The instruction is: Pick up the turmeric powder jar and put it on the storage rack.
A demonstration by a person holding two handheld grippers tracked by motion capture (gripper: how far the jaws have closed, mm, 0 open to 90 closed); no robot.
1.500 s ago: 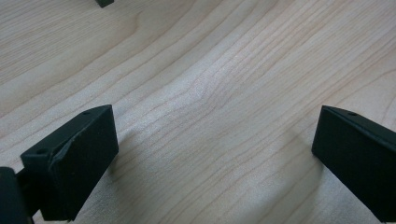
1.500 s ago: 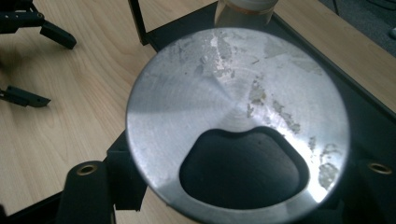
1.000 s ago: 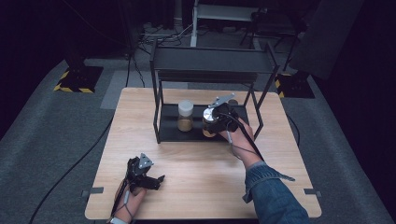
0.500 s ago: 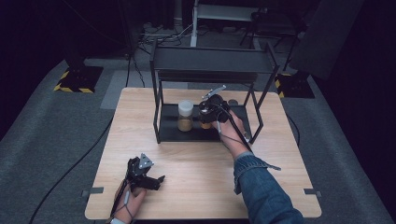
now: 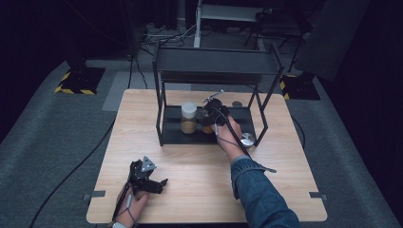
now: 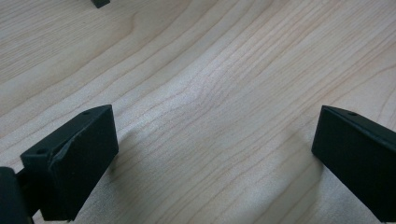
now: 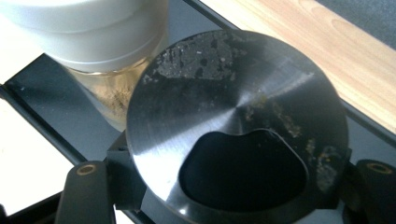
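A black two-tier rack (image 5: 164, 118) stands at the back of the wooden table (image 5: 199, 190). On its lower shelf is a jar with a white lid (image 5: 188, 118) (image 7: 93, 28) and brown powder inside. My right gripper (image 5: 209, 116) (image 7: 233, 186) reaches under the top shelf, shut on a jar with a round metal lid (image 5: 206, 126) (image 7: 238, 126), just right of the white-lidded jar. My left gripper (image 5: 159, 184) (image 6: 215, 158) rests at the table's front left, its jaws wide apart over bare wood.
A small round silver object (image 5: 247, 140) lies on the table by the rack's front right leg. The rack's top shelf (image 5: 216, 61) overhangs the lower one. Black cables trail over the grey floor (image 5: 57, 142) on the left.
My right gripper has carried the metal-lidded jar leftward and down under the top shelf, close beside the white-lidded jar. The left gripper has stayed in place.
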